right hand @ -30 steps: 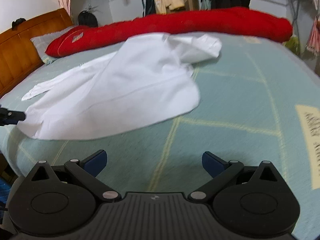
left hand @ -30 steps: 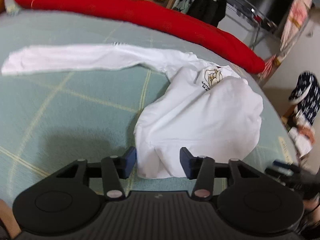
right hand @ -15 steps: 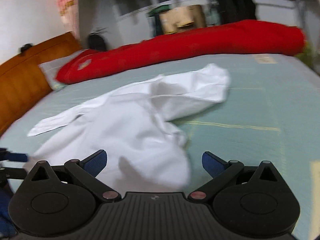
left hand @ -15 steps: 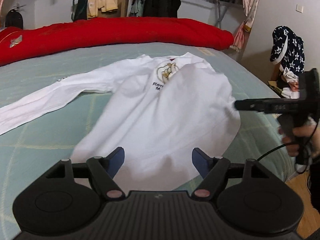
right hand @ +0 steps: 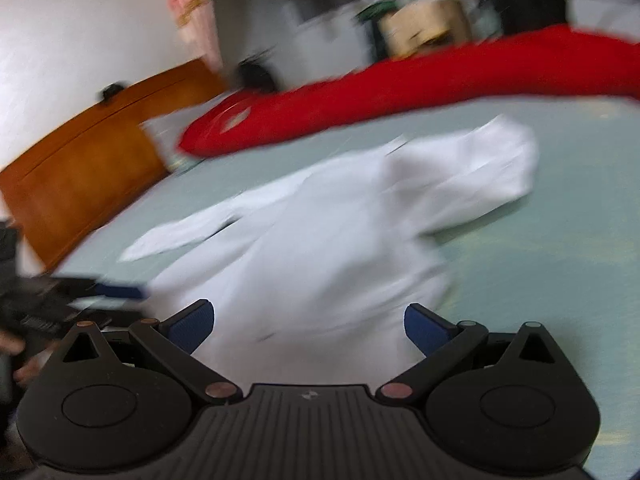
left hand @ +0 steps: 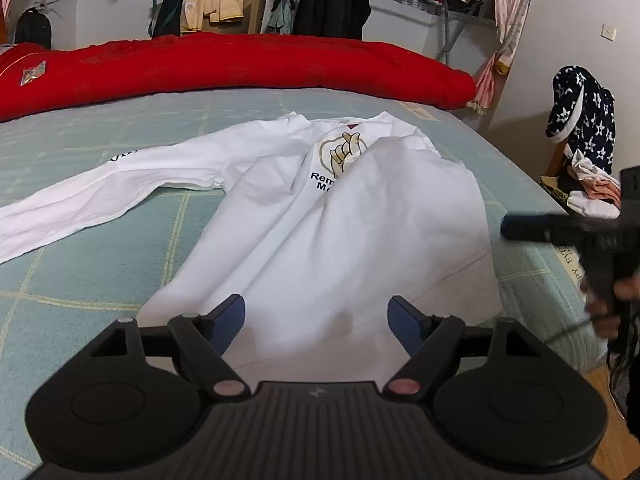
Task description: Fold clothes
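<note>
- The pale green bed cover with thin yellow grid lines (left hand: 100, 264) fills most of the left wrist view, from the lower left to the right edge, and carries everything you are working on.
- The long red padded quilt roll (left hand: 240, 68) lies across the far side of the bed, spanning the upper part of both views.
- The white long-sleeved shirt with a gold hand emblem and black lettering (left hand: 340, 240) lies spread on the cover in the centre of the left wrist view. One sleeve stretches out to the left edge of the frame; the other side is folded over the body, half covering the lettering.
- The shirt's near hem sits at the bottom centre of both views, just ahead of your tools.
- The orange-brown wooden headboard (right hand: 88, 152) stands at the left of the right wrist view, which is blurred.
- A dark blue garment with white stars (left hand: 584, 120) hangs at the right of the left wrist view, off the bed.
- Your left gripper (left hand: 316, 318) is released: its jaws have just been opening, and the blue pads stand apart over the hem with no cloth pinched.
- Your right gripper (right hand: 308, 324) is also released, pads wide over the shirt's near edge, gripping nothing.
</note>
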A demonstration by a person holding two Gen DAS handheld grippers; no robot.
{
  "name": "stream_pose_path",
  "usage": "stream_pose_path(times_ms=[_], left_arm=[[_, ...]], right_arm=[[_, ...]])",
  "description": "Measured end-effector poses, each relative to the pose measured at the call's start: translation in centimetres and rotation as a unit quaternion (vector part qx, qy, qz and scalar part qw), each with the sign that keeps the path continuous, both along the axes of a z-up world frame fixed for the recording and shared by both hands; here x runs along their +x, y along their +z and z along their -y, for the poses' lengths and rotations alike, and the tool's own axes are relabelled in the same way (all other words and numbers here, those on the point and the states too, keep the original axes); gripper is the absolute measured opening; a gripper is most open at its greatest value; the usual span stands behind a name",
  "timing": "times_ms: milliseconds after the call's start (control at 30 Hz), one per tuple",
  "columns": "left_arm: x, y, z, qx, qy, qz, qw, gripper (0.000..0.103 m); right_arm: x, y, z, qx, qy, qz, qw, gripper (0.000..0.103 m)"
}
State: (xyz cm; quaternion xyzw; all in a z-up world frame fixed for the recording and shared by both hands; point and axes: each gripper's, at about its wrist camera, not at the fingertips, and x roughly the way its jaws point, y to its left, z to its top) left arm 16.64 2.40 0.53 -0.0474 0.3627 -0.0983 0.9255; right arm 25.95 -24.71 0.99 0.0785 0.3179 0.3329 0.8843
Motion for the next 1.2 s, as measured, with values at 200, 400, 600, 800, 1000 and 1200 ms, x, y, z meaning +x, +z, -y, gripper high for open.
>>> stream_pose_path(times_ms=[200, 400, 600, 800, 1000, 1200], left_arm=[[0.1, -0.2, 0.5, -0.007, -0.008, -0.002, 0.9999, 0.08], [0.4, -0.5, 1.0, -0.007, -0.01, -0.008, 0.9999, 0.081], [1.0, -1.3, 1.5, -0.005, -0.012, -0.017, 0.9998, 0.081], [1.1, -1.5, 1.8, -0.001, -0.014, -0.018, 0.9997, 0.081], [1.0, -1.5, 1.8, -0.001, -0.015, -0.019, 0.9997, 0.081], [0.9, -1.6, 1.6, -0.004, -0.014, -0.019, 0.9997, 0.081]], right_arm=[[2.3, -1.0, 0.6, -0.159, -0.111, 0.051, 0.98, 0.103], [5.1, -3.2, -0.9, -0.191, -0.124, 0.045, 0.973, 0.103], [7.6, -3.7, -2.4, -0.201, -0.094, 0.037, 0.974, 0.103], [8.7, -4.1, -2.4, -0.228, -0.137, 0.049, 0.963, 0.103], [8.7, -4.0, -0.3, -0.243, -0.221, 0.045, 0.943, 0.103], [9.5, -4.1, 2.9, -0.244, -0.271, 0.019, 0.931, 0.103]])
